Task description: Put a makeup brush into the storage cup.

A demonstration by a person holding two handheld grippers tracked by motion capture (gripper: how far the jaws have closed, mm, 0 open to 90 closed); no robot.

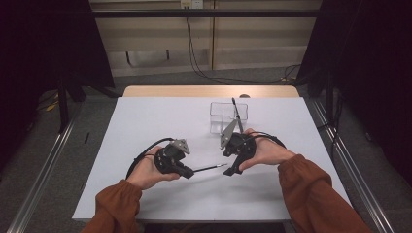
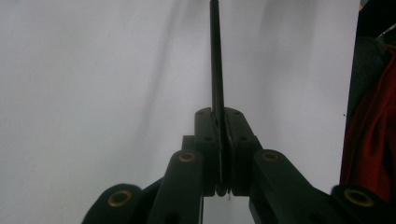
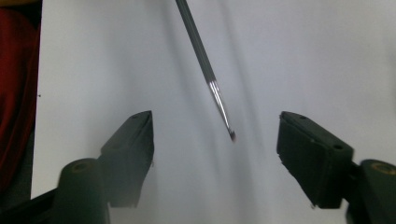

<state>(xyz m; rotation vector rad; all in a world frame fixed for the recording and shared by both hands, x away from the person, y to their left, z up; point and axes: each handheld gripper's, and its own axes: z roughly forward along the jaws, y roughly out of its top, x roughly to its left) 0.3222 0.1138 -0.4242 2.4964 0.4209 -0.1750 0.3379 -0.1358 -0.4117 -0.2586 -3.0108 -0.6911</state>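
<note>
Left gripper is pinching a thin black rod-like pen at centre frame above the white surface, offering its tip to the spread-fingered right gripper; handover and clear bin placement probably remaining.

Table top looks like a smooth matt white sheet, with a strip of pale wood along its far edge at upper centre. The little box there is clear glossy plastic. The thin brush has a dark matt handle and a shiny metal band near its tip. Both grippers' jaws look like matt black plastic with brass-coloured pivots. Sleeves are soft rust-coloured cloth.
</note>
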